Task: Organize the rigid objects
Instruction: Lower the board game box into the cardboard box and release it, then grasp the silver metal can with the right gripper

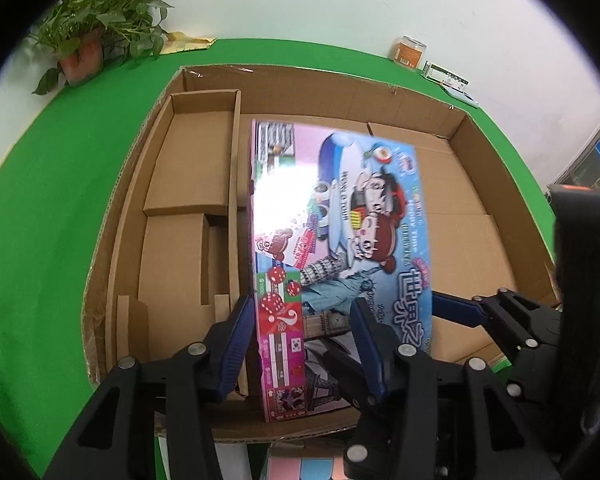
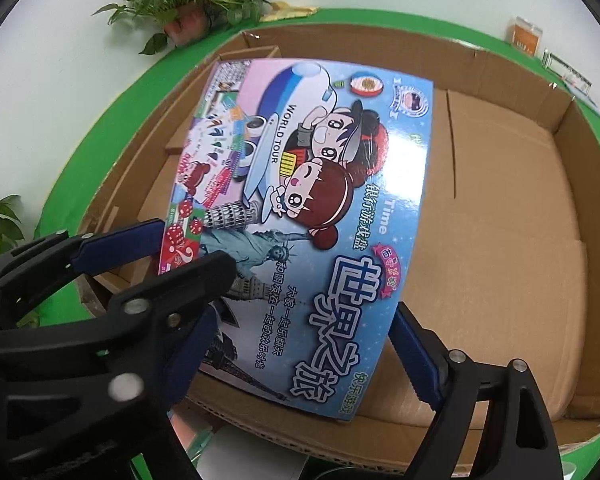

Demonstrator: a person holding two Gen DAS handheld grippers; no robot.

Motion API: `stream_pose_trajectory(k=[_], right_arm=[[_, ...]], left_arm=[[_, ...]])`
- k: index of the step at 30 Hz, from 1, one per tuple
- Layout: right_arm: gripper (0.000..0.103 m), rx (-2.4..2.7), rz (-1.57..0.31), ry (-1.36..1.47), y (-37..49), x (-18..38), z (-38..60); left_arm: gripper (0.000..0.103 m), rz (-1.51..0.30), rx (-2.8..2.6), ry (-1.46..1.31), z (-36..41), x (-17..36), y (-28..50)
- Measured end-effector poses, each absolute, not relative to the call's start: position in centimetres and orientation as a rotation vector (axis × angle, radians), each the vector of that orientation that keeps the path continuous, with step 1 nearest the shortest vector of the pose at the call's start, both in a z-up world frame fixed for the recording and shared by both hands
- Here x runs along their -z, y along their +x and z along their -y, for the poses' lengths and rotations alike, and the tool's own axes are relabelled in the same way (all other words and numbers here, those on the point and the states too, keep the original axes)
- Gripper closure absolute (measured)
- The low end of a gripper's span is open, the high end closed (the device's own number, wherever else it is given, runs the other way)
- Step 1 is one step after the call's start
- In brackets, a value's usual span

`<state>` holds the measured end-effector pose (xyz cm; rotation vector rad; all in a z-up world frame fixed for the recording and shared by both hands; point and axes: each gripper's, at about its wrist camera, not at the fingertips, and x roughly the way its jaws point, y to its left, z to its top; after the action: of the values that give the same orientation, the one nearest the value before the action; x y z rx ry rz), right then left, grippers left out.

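A colourful board-game box (image 1: 340, 220) (image 2: 320, 200) hangs tilted over a large open cardboard carton (image 1: 496, 168) (image 2: 560, 120). Its near end sticks out past the carton's front wall. My left gripper (image 1: 300, 304) is shut on the box's left long edge, one blue pad against the pink side and the other on the printed top. My right gripper (image 2: 314, 284) is shut on the near right part of the box, with one finger lying on the top face and the other at the right edge. The carton floor to the right of the box is bare.
A cardboard insert with compartments (image 1: 188, 168) fills the carton's left side. On the green table (image 1: 60, 200), a potted plant (image 1: 96, 20) stands at the back left. An orange jar (image 1: 410, 52) and a small white box (image 1: 444, 76) stand at the back right. A pastel object (image 1: 300, 464) lies below the carton's front wall.
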<state>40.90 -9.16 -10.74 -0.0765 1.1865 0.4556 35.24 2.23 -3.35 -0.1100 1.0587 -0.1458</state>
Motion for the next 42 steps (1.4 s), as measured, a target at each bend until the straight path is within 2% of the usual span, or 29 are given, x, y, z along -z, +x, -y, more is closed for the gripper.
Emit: stream_pose_trajectory(k=[4, 9, 10, 11, 13, 14, 16, 19, 20, 22, 23, 24, 25, 26, 27, 28, 29, 30, 42], right_arm=[[0.020, -0.469, -1.244, -0.051, 42.3, 11.6, 8.5], [0.018, -0.469, -1.087, -0.053, 40.2, 8.1, 9.3], [0.014, -0.455, -1.040, -0.056, 39.5, 7.0, 10.0], [0.006, -0.434, -0.992, -0.063, 38.6, 6.0, 10.6], [0.003, -0.378, -0.866, -0.094, 36.0, 3.6, 12.3], [0.002, -0.356, -0.815, -0.110, 34.5, 2.6, 12.9], [0.002, -0.329, -0.737, -0.109, 32.4, 0.6, 15.2], [0.004, -0.308, -0.664, -0.054, 28.6, -1.2, 18.4], [0.021, -0.309, -0.647, -0.033, 27.7, -1.7, 19.3], [0.053, -0.286, -0.653, -0.017, 25.4, -2.6, 21.5], [0.052, -0.290, -0.650, -0.008, 24.2, -2.7, 22.1], [0.050, -0.300, -0.643, 0.002, 23.5, -2.8, 22.5], [0.030, -0.301, -0.630, 0.013, 22.1, -2.8, 23.3], [0.000, -0.293, -0.615, 0.020, 21.4, -3.0, 23.9], [0.002, -0.285, -0.593, 0.027, 20.1, -3.2, 24.6], [0.000, -0.289, -0.593, 0.031, 19.5, -3.2, 25.0], [0.001, -0.300, -0.606, 0.034, 19.1, -3.0, 25.2], [0.001, -0.319, -0.629, 0.046, 18.8, -2.7, 25.4], [0.004, -0.578, -0.913, 0.062, 12.3, 5.9, 22.1]], left_arm=[[0.058, -0.995, 0.166, -0.086, -2.0, 1.7, 33.9], [0.056, -0.862, 0.164, -0.055, -2.9, -0.9, 30.7], [0.056, -0.796, 0.159, -0.026, -2.9, -2.0, 29.3], [0.053, -0.757, 0.152, -0.008, -3.0, -2.5, 28.4], [0.029, -0.643, 0.134, 0.040, -3.0, -4.1, 26.0], [0.012, -0.592, 0.120, 0.057, -2.8, -4.7, 25.1], [0.010, -0.495, 0.099, 0.081, -2.6, -5.8, 23.0], [0.010, -0.489, 0.134, 0.048, -2.4, -6.6, 21.3], [0.011, -0.496, 0.138, 0.024, -2.5, -6.6, 20.9], [0.071, -0.552, 0.202, 0.000, -2.2, -6.5, 20.4], [0.096, -0.606, 0.220, 0.002, -1.9, -6.3, 20.3], [0.097, -0.625, 0.208, -0.014, -1.9, -6.2, 19.7], [0.097, -0.621, 0.207, -0.032, -2.0, -6.3, 19.2], [0.097, -0.608, 0.217, -0.046, -2.1, -6.5, 18.6], [0.084, -0.589, 0.218, -0.056, -2.3, -6.7, 17.9], [0.065, -0.586, 0.195, -0.058, -2.4, -6.9, 17.4], [0.011, -0.591, 0.173, -0.062, -2.4, -6.8, 17.1], [0.001, -0.576, 0.138, -0.090, -2.9, -6.9, 16.5], [0.001, -0.875, 0.259, -0.280, -4.1, 0.0, 13.3]])
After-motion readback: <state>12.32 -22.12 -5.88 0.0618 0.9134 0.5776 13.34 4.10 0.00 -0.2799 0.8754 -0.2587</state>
